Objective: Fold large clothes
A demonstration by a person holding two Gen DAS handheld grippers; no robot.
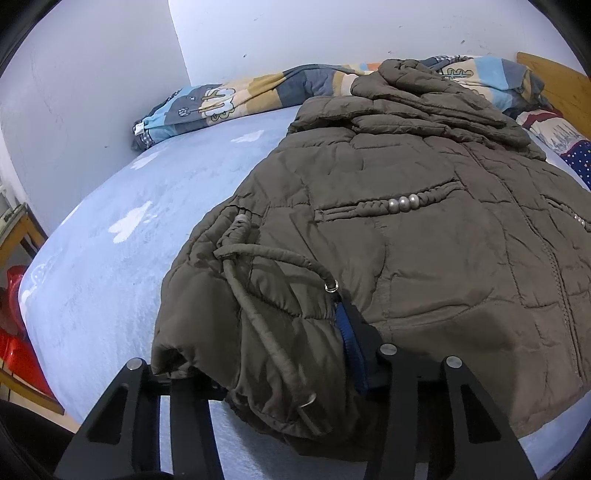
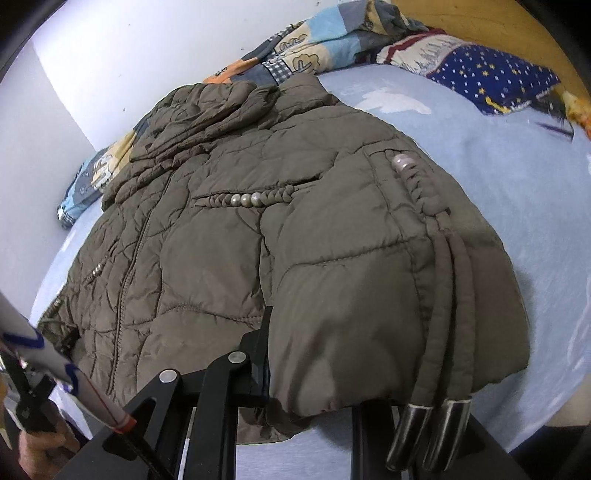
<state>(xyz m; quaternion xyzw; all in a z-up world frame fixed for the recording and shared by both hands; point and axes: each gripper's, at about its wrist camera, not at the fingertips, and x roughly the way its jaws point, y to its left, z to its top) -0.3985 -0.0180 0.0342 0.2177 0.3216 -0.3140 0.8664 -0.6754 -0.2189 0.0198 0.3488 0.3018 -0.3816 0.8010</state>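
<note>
Near: my left gripper [image 1: 295, 373] — closed on the hem of the jacket [image 1: 406, 236]; my right gripper [image 2: 314, 373] likewise pinches its near hem. Middle: the brown quilted jacket lies front-up on the blue bed sheet [image 1: 122, 266]. Far: patterned quilt [image 1: 221, 99] — against the wall.

A bed [image 1: 110, 266] with a pale blue fleece sheet printed with white shapes carries everything. A brown quilted puffer jacket [image 1: 424, 229] lies spread across it, front up, hood [image 1: 424, 96] bunched toward 12 o'clock in the left wrist view. Behind the hood, along the wall from 10 to 1 o'clock, a rolled patchwork cartoon quilt [image 1: 221, 99] rests on the sheet. In the right wrist view a navy star-print pillow [image 2: 491, 79] lies at 1 o'clock, apart from the jacket, against the wooden headboard [image 2: 517, 22].
</note>
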